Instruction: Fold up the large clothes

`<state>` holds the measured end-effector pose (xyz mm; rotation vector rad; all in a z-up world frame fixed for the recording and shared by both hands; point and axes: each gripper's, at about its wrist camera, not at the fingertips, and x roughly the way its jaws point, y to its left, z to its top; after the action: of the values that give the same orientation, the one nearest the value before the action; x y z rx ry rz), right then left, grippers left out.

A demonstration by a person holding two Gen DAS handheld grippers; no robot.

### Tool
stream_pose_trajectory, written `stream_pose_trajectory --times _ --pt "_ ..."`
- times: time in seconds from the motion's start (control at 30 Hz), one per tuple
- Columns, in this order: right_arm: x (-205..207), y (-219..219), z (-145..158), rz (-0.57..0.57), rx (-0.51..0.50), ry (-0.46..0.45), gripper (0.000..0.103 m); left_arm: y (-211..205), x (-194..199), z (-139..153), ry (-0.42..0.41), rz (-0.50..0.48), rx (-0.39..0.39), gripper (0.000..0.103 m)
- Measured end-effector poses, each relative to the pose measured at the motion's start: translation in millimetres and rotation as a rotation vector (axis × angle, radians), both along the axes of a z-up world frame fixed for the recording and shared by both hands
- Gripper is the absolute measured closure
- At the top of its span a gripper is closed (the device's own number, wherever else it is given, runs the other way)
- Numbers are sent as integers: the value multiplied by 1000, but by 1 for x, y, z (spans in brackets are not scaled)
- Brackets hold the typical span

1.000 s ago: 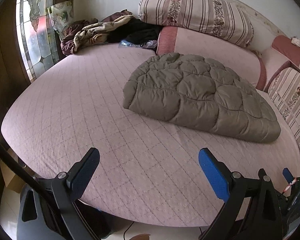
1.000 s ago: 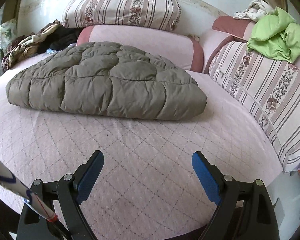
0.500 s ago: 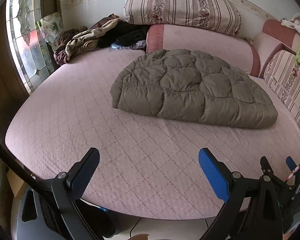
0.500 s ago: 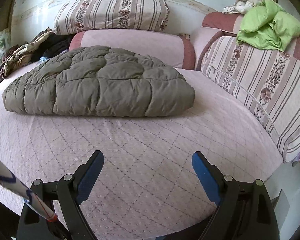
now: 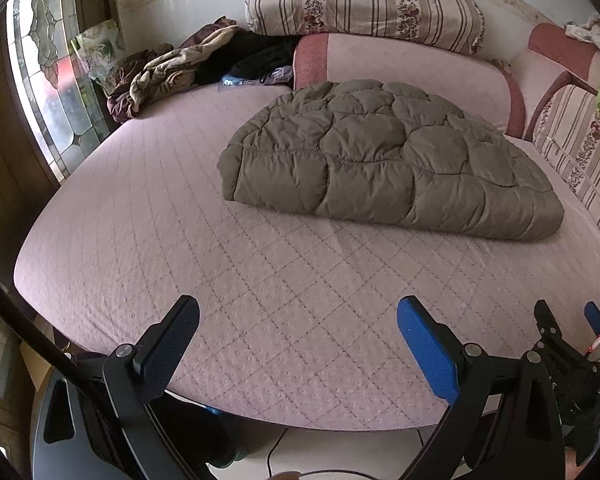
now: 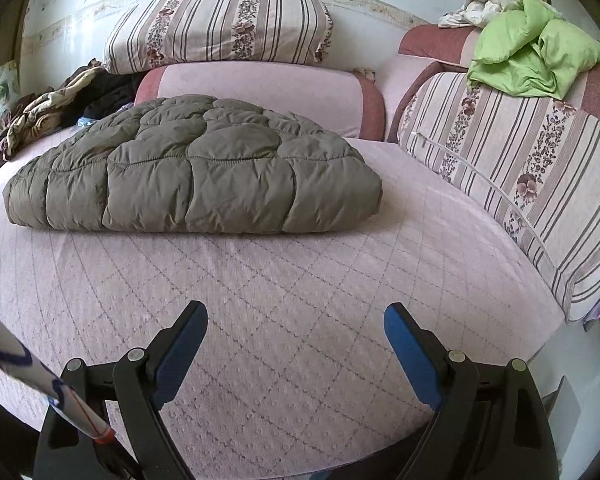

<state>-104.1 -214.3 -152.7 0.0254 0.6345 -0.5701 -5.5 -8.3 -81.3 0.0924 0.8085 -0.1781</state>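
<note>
Quilting on a folded olive-green padded jacket [image 5: 384,160] is showing as it is lying mid-bed on the pink quilted bedspread [image 5: 180,240], well apart from both claws. Left gripper [image 5: 298,344] and right gripper [image 6: 296,344] are hanging released, grasping nothing, over the bedspread's near edge.

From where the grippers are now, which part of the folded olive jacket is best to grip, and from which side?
Probably the near edge of the olive jacket, approached from the front. That edge faces both open grippers, is thick and rounded, and bare bed cover lies before it.
</note>
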Motion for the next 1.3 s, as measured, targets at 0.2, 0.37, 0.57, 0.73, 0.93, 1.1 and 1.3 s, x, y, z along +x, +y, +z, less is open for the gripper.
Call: stream_pose_trajectory --times 0.2,0.37,0.57,0.73,0.93,1.1,1.3 --pt "1 1 -4 -1 -1 8 10 4 9 -11 38 8 -6 4" --pt "5 0 -7 -1 8 25 10 9 16 -21 64 22 -7 4" --pt "9 -1 -12 -4 15 44 10 15 32 -38 121 37 -9 4" --pt "12 -1 -15 -4 20 56 10 13 43 -58 161 43 14 4" --pt "14 -3 -18 -11 27 65 10 13 59 -93 248 50 49 4" --pt "15 -7 -18 -22 33 65 10 15 59 -99 229 43 48 3" --pt "19 -9 -20 -26 53 77 10 19 58 -102 223 52 39 0"
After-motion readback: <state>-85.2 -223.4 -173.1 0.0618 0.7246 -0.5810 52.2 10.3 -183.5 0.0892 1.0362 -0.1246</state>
